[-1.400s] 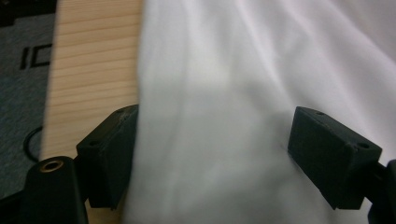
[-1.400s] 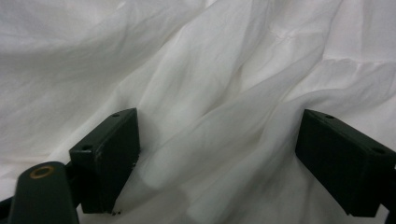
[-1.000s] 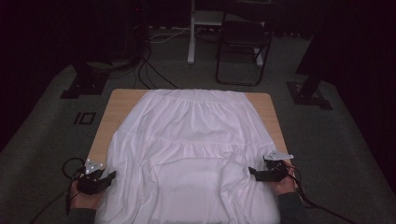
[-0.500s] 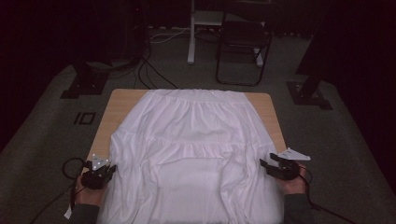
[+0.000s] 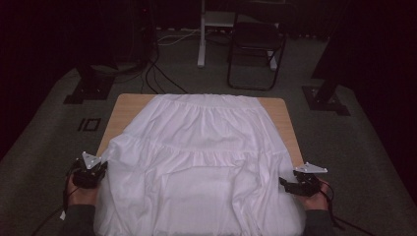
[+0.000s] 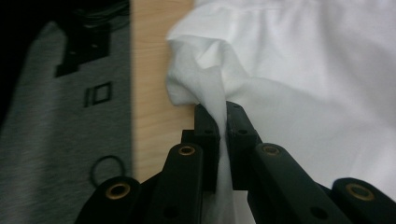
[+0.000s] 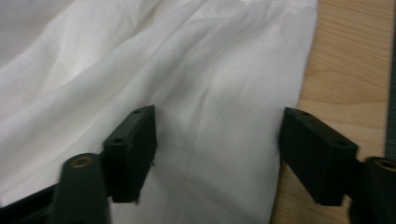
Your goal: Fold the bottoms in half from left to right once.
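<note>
Dark room, grey carpeted floor (image 5: 49,147); light wooden worktop (image 5: 129,105) carrying one white gathered garment (image 5: 196,162), spread flat in tiers with a ruffled far band and covering nearly the whole top, its near hem hanging over the front edge. Left gripper (image 5: 90,172) at the garment's left edge, jaws clamped on a bunched fold of cloth; right gripper (image 5: 301,184) at the right edge, jaws apart and just opening wider, cloth lying between them unpressed. Beyond the worktop: folding chair (image 5: 255,54), white post (image 5: 201,34), floor cables (image 5: 152,73), dark stand bases (image 5: 88,91).
</note>
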The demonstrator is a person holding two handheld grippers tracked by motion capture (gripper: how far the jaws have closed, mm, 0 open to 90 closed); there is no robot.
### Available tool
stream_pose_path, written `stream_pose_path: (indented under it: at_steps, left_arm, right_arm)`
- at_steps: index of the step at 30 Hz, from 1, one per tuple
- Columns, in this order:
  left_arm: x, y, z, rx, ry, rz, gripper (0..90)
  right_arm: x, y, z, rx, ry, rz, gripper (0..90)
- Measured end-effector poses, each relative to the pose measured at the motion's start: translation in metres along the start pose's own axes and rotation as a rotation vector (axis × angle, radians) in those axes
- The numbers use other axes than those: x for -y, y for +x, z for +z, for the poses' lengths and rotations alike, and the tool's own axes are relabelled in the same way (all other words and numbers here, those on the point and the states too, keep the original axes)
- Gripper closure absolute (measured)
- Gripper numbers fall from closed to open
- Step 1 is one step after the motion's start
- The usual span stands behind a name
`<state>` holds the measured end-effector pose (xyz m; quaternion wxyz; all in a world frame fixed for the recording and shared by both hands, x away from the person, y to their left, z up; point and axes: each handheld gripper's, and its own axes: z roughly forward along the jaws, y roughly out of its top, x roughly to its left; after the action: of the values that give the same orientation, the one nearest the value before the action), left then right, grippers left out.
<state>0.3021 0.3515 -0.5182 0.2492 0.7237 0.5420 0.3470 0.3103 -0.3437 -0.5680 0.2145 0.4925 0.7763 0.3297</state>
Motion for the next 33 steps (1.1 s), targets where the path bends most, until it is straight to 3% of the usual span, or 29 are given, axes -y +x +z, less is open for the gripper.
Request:
stream_pose_path:
  at_steps: [3,6,7,8,14,19,20,21,22,23,26,33]
  left_arm:
    - [0.000,0.016,0.001,-0.069,0.015,-0.003,86.0]
    - [0.001,0.032,0.003,-0.157,0.054,0.019,86.1]
    - [0.001,0.032,0.003,-0.157,0.054,0.019,86.2]
    - [0.001,0.042,0.004,-0.194,0.072,0.020,86.2]
    - [0.001,0.065,0.011,-0.248,0.115,0.007,86.5]
    - [0.000,0.095,0.011,-0.370,0.123,-0.124,86.7]
    - [0.000,0.095,0.011,-0.370,0.123,-0.124,86.7]
    - [-0.004,0.101,0.005,-0.401,0.108,-0.183,86.7]
    - [-0.007,0.100,0.001,-0.393,0.091,-0.209,86.7]
    - [-0.009,0.097,-0.003,-0.377,0.068,-0.201,86.7]
    - [-0.019,0.077,-0.012,-0.319,0.019,-0.140,86.6]
    - [-0.044,0.025,-0.041,-0.120,-0.126,-0.044,86.5]
  right_arm:
    - [0.000,-0.001,0.000,-0.008,-0.003,0.000,29.3]
    - [0.001,-0.001,0.000,-0.011,-0.006,0.001,29.2]
    - [0.001,-0.001,0.000,-0.011,-0.006,0.001,29.2]
    - [0.001,-0.002,0.000,-0.012,-0.007,0.000,29.2]
    - [0.001,-0.001,0.000,-0.012,-0.008,0.001,29.2]
    - [0.002,-0.001,0.000,-0.013,-0.012,-0.002,29.2]
    - [0.001,-0.001,0.000,-0.014,-0.012,-0.002,29.2]
    - [0.001,-0.001,0.000,-0.019,-0.012,0.000,29.2]
    - [0.001,-0.001,0.001,-0.019,-0.012,-0.001,29.2]
    - [0.001,0.000,0.001,-0.019,-0.013,0.000,29.2]
    - [0.001,0.000,0.001,-0.022,-0.015,-0.002,29.2]
    - [0.001,0.000,0.001,-0.027,-0.018,-0.004,32.4]
